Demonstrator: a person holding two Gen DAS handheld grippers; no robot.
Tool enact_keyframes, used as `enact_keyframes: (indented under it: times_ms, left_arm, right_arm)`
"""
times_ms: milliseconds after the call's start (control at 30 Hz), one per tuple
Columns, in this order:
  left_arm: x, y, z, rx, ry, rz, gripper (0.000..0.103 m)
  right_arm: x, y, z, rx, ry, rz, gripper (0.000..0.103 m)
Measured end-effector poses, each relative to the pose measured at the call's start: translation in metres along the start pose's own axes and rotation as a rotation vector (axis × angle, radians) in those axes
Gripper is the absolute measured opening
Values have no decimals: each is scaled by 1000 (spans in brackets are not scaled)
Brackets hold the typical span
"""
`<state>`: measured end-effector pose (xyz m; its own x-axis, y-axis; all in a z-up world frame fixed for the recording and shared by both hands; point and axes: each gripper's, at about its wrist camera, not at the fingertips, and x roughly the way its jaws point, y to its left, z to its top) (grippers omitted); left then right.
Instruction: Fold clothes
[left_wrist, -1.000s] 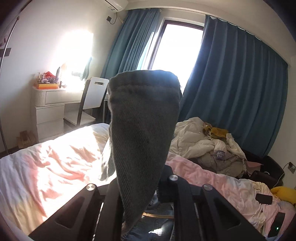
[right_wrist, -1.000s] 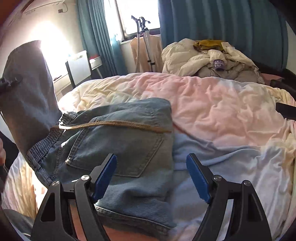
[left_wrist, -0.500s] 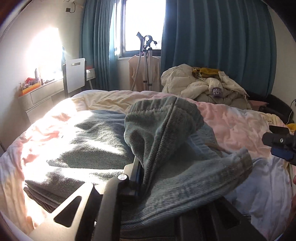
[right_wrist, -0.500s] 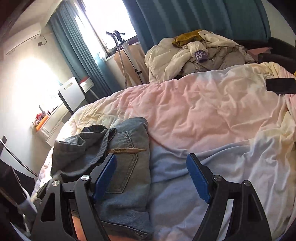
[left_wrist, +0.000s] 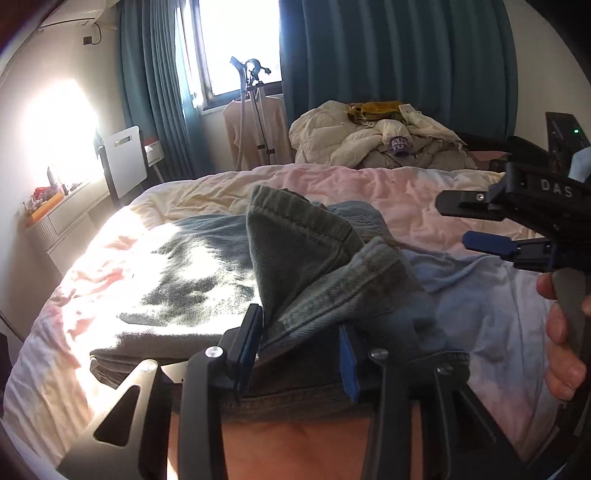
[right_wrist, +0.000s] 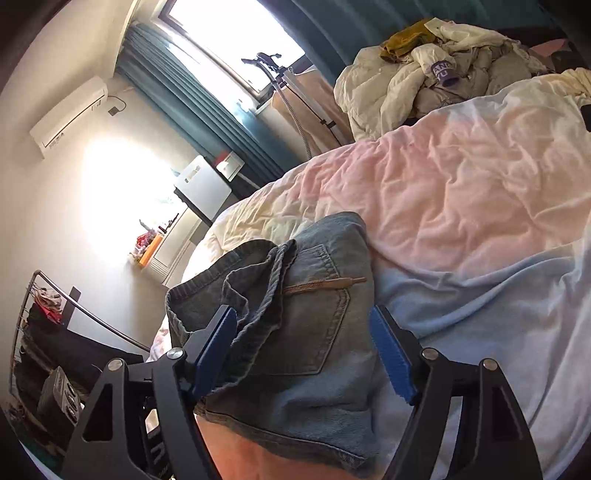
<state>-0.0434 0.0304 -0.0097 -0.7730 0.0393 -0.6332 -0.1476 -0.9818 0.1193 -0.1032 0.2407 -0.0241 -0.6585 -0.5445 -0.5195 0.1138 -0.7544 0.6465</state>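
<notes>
Blue jeans (right_wrist: 306, 332) lie folded on the bed duvet (right_wrist: 461, 192), back pocket up, with a tan cord (right_wrist: 325, 286) across them. In the left wrist view a folded-over leg end of the jeans (left_wrist: 306, 258) stands bunched between my left gripper's blue pads (left_wrist: 253, 332). My left gripper (left_wrist: 301, 347) is open, and the cloth only rests against the pads. My right gripper (right_wrist: 303, 350) hovers open over the pocket area and holds nothing. It also shows at the right of the left wrist view, right gripper (left_wrist: 452, 221), held by a hand (left_wrist: 565, 332).
A heap of pale clothes (left_wrist: 380, 144) lies at the far side of the bed. A garment steamer stand (left_wrist: 251, 110) and a white chair (left_wrist: 123, 162) are by the window. A clothes rack (right_wrist: 55, 325) stands at the left.
The left gripper has brought the jeans leg down from high up onto the rest of the jeans, and its jaws have parted. The right gripper has tilted and moved closer over the pocket.
</notes>
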Motion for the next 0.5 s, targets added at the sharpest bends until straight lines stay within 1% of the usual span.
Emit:
enact_keyframes:
  times_ms: [67, 200, 267, 433, 500]
  left_arm:
    - [-2, -3, -3, 12, 11, -26, 43]
    - [-7, -9, -8, 35, 33, -79, 43]
    - [-9, -13, -10, 47, 43, -106, 43]
    - [-3, -23, -16, 83, 56, -148, 43]
    - [2, -27, -17, 102, 56, -149, 43]
  right_arm:
    - [7, -2, 1, 15, 19, 21, 75]
    - [30, -2, 8, 31, 77, 77, 70]
    - [44, -1, 14, 33, 108, 112, 63]
    - [79, -1, 27, 37, 184, 198, 61]
    - [92, -1, 32, 52, 201, 238, 62]
